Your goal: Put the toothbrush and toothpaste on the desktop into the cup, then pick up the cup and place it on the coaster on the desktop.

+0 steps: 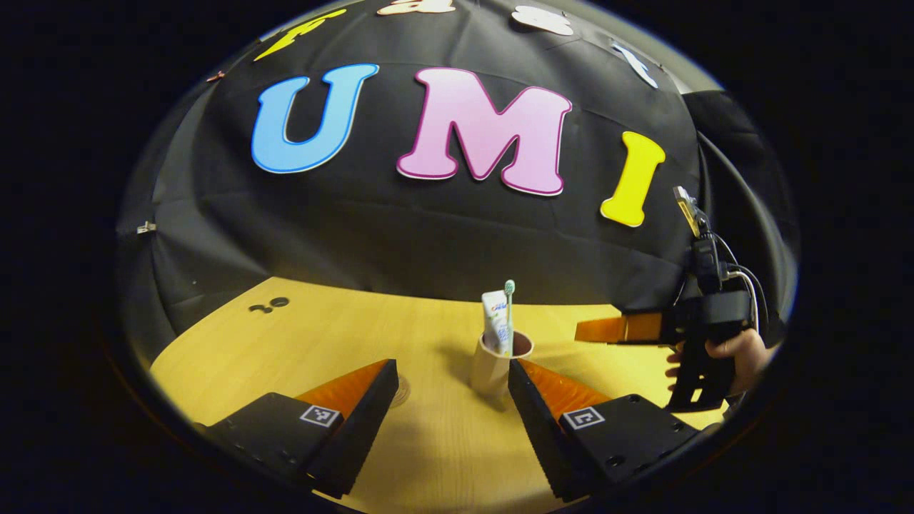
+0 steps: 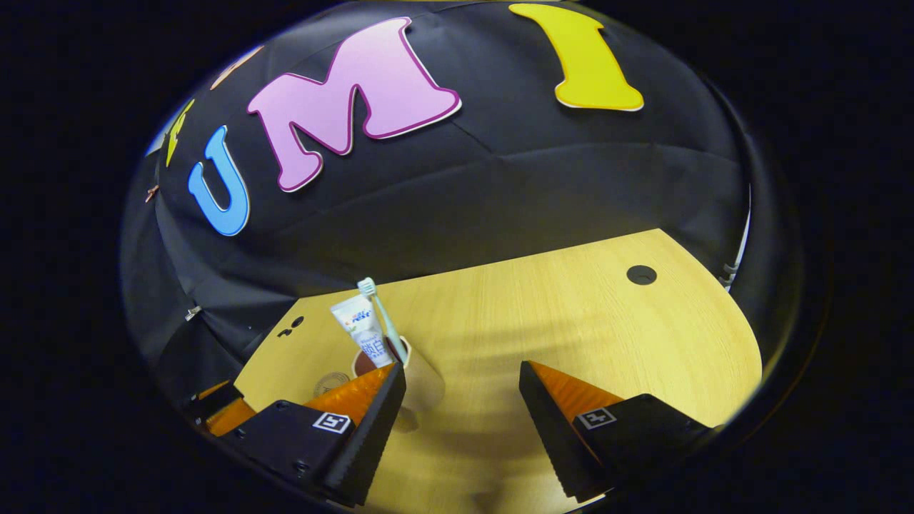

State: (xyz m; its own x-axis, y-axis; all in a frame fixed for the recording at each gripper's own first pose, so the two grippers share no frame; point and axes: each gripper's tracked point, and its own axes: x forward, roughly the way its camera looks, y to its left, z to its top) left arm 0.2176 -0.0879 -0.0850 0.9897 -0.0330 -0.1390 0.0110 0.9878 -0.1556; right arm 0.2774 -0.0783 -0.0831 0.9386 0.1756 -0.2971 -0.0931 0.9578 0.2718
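cup (image 1: 491, 370) sits upright on the desktop (image 1: 428, 442), toothpaste (image 1: 495, 323) and toothbrush (image 1: 509, 314) already standing in it, both leaning on the rim. loading step looks done; what's left is the lift and carry.

coaster (image 1: 400, 390) is a clear round disc lying flat just beside the cup, on the side toward my left gripper's far finger. short hop.

left gripper (image 1: 451, 407) is spread wide, nothing held, cup just ahead of the gap and off toward one finger. right gripper (image 2: 463, 414) also released and empty, cup near its one finger, not between them. in the left gripper view it hangs off to the side of the cup with a hand (image 1: 728, 357) on it.

handling guess: cup looks light, rigid, smooth wall, so probably slippery. contents stick well above the rim, so it's top-heavy and will tip if jerked. grab the wall mid-height, below the rim, squeeze square across the body, lift straight, keep it vertical, set down centred on the coaster.
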